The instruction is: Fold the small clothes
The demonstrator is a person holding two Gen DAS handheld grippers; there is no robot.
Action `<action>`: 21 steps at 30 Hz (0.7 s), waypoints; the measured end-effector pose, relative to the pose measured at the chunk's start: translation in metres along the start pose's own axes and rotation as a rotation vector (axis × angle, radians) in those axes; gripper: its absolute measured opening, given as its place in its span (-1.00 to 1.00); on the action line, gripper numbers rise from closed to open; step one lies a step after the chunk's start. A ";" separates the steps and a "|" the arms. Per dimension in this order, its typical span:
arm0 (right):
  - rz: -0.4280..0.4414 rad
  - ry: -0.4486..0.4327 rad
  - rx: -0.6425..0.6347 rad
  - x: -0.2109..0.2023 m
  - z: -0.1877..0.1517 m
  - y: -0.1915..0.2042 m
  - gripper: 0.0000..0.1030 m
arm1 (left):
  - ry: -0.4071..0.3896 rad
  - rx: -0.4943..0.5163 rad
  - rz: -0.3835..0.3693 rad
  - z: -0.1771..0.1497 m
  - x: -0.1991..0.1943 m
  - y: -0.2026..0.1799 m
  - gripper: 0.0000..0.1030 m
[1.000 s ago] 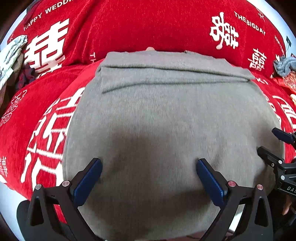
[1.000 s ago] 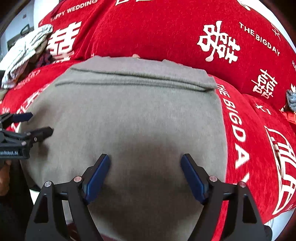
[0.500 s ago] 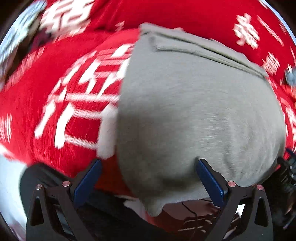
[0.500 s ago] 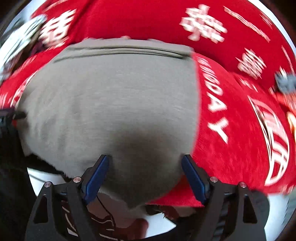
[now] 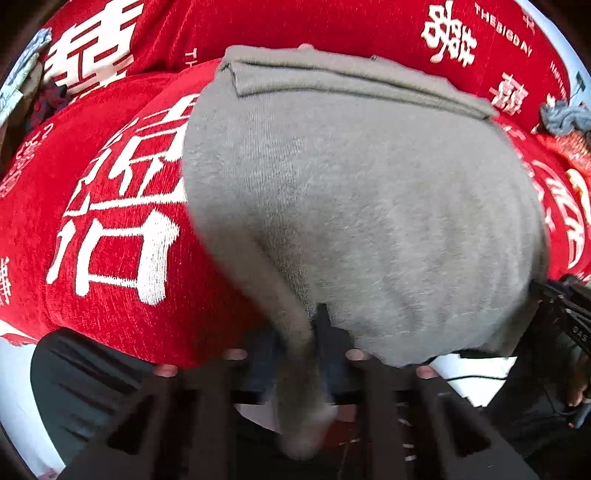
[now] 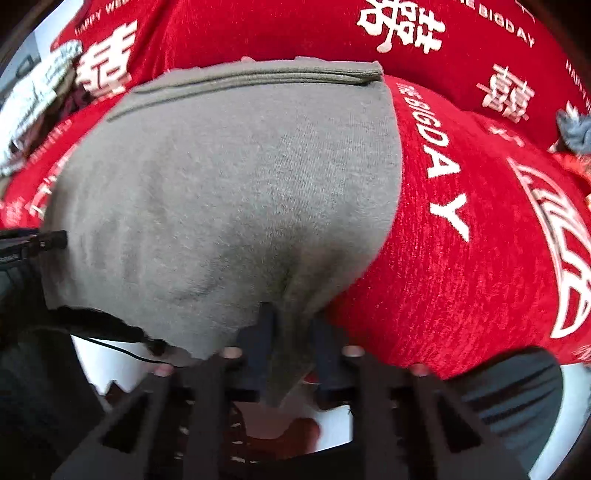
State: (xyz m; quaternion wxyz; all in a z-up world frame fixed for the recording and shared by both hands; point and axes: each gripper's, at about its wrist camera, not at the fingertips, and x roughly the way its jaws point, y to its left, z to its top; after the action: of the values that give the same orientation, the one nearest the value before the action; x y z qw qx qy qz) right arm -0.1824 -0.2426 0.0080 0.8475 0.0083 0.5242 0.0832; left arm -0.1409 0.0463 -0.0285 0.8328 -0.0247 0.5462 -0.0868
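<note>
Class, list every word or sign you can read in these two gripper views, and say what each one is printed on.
"THE BIGDAY": white letters on the red cloth, right of the grey garment.
"THEBIGDAY": smaller, red cloth, top right.
Double-happiness characters: white, on the red cloth.
"HAPPY WE...": cut off at the top left edge.
Letters on the other gripper's black body: too blurred.

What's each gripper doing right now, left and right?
Left gripper: shut on the grey garment, near corner.
Right gripper: shut on its other near corner.
</note>
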 end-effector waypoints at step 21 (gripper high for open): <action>0.165 -0.210 0.203 0.012 0.128 -0.061 -0.71 | -0.122 -0.062 -0.046 0.124 0.011 0.017 -0.61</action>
State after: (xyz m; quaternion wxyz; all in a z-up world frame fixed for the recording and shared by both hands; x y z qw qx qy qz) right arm -0.0555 -0.2912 0.0484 0.8827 0.1456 0.4361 0.0976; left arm -0.0215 0.0544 0.0087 0.8611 -0.0683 0.4962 -0.0873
